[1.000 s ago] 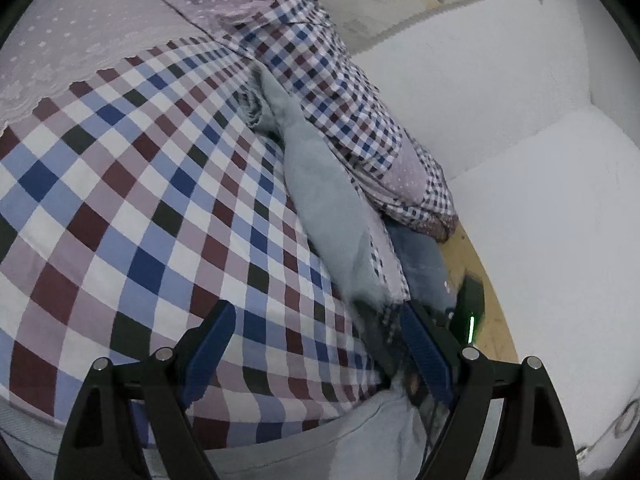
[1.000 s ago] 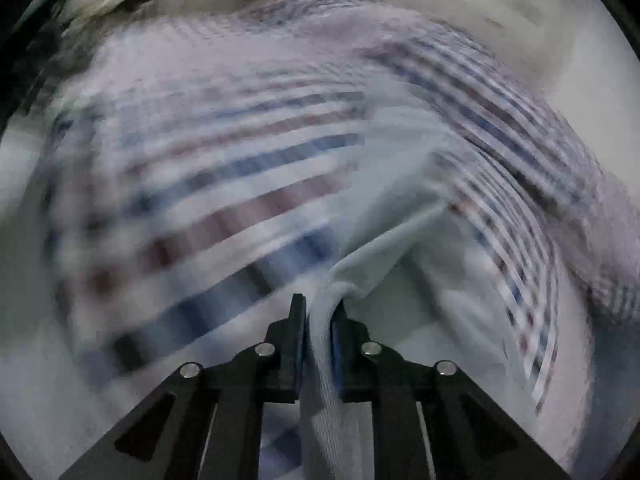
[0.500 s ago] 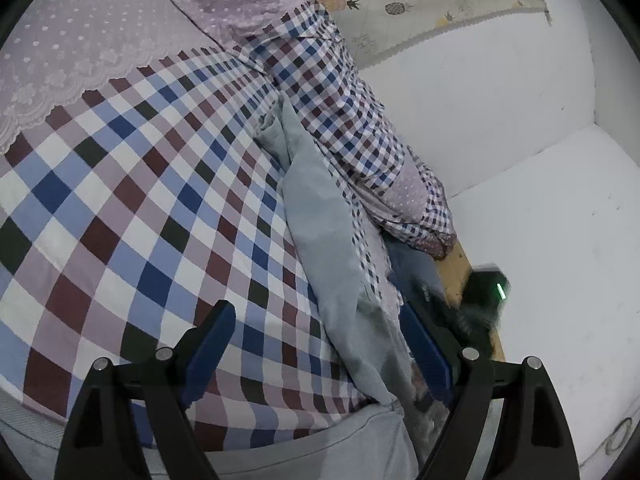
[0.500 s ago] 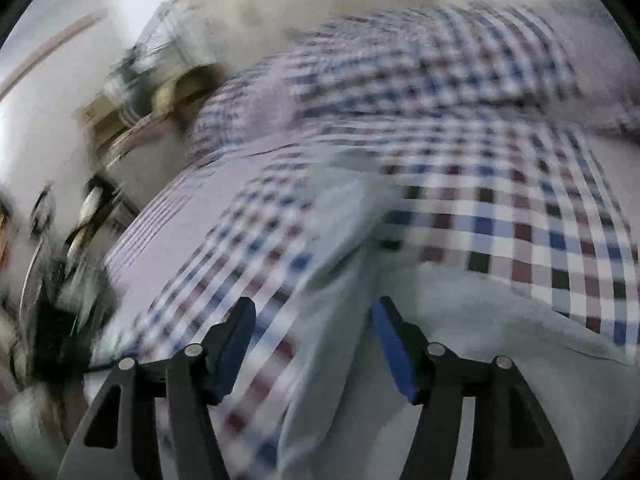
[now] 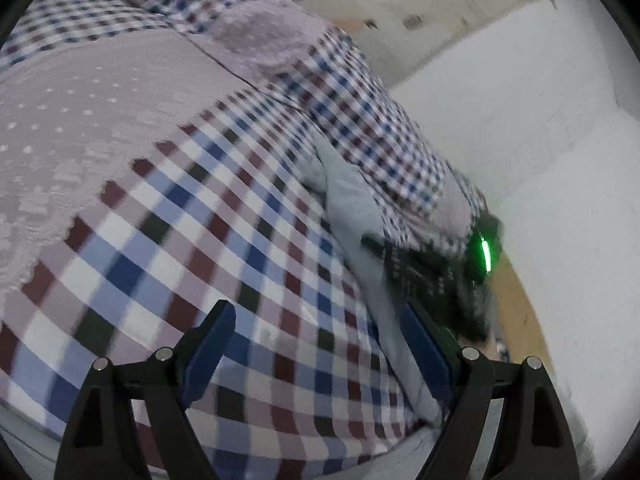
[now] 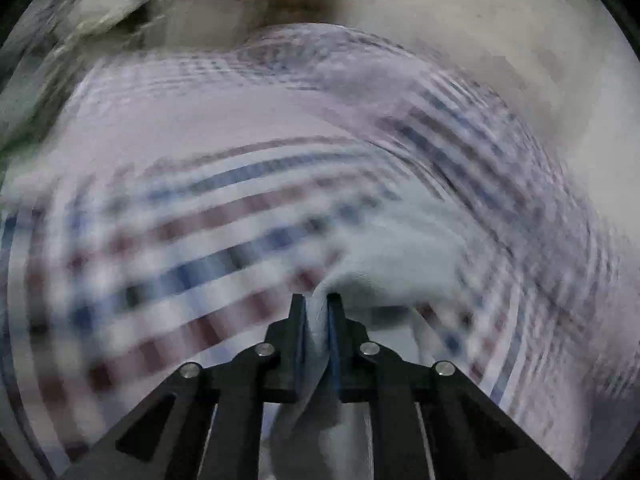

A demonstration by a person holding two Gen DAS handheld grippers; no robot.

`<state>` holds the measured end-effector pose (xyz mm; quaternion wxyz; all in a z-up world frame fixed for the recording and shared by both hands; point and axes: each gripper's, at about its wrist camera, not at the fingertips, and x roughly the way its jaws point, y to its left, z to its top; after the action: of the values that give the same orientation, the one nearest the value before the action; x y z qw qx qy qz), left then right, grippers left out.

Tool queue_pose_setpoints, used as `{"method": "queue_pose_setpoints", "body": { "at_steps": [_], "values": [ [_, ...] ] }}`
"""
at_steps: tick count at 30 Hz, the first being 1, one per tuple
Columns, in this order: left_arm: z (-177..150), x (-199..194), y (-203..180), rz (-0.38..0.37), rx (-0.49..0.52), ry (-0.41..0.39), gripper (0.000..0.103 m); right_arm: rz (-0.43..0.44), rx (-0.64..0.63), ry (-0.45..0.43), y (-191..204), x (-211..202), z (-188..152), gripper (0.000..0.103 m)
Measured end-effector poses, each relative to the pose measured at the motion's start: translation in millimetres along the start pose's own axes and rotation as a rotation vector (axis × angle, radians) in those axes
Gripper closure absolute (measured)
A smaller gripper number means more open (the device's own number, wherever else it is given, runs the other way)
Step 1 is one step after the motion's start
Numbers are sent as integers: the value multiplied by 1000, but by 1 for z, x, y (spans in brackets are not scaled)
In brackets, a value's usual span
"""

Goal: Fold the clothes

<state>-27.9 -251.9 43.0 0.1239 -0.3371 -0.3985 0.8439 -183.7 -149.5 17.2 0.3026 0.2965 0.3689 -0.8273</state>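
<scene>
Garment: pale grey-blue garment [image 5: 352,204], crumpled into a long ridge on the checked bedspread [image 5: 192,240].
My right gripper [image 6: 316,312]: clamped on its bunched fabric.
My left gripper [image 5: 316,344]: spread wide, empty, above the bedspread.

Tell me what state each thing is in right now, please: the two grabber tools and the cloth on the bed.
Left gripper: fingers wide open, holding nothing, over the checked bedspread.
Right gripper: fingers shut on a fold of the pale blue garment.
Pale blue garment: crumpled, unfolded, lying along the bedspread.
Checked bedspread: spread flat.
</scene>
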Motion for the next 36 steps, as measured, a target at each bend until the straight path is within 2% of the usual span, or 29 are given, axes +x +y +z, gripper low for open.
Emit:
{"method": "queue_pose_setpoints", "body": {
  "at_steps": [1,3,5,6,7,10,12,14,16,19,21,23,26,27,31,33,34,36],
  "values": [
    [4,-3,6,10,-24,-6,16,20,-129,7,29,-3,0,86],
    [9,-7,14,33,-46,-11,16,132,-237,19,61,-14,-9,82],
    [12,-11,20,56,-65,-15,16,224,-211,21,68,-25,-13,68],
    [13,-12,22,60,-73,-16,16,275,-150,9,60,-30,-13,56],
    [13,-12,24,62,-81,-17,16,309,-43,-18,45,-37,-14,48],
    [16,-14,26,62,-89,-19,16,327,318,-108,-16,-41,-22,32],
    [15,-16,28,59,-90,-19,16,294,512,-111,-51,-26,-26,31],
    [16,-18,28,55,-93,-22,16,341,716,-113,-78,-3,-30,31],
    [18,-19,29,52,-97,-26,16,404,869,-115,-89,19,-30,31],
    [23,-24,34,58,-110,-46,16,439,973,-94,-85,45,-17,31],
    [26,-31,39,69,-126,-68,16,377,870,-77,-67,53,12,32],
    [29,-39,46,84,-146,-94,16,342,622,-94,-29,46,57,32],
    [34,-56,63,118,-210,-143,16,430,203,-157,55,19,105,33],
    [36,-61,69,129,-234,-158,16,453,154,-166,65,12,108,33],
    [42,-77,87,160,-293,-194,16,548,60,-191,87,-12,109,32],
    [44,-78,91,153,-300,-191,16,552,155,-212,67,-14,100,29],
    [45,-78,92,150,-304,-190,16,522,242,-215,49,-11,93,25],
    [46,-78,93,148,-300,-184,16,443,369,-173,27,1,86,24]
  ]
}}
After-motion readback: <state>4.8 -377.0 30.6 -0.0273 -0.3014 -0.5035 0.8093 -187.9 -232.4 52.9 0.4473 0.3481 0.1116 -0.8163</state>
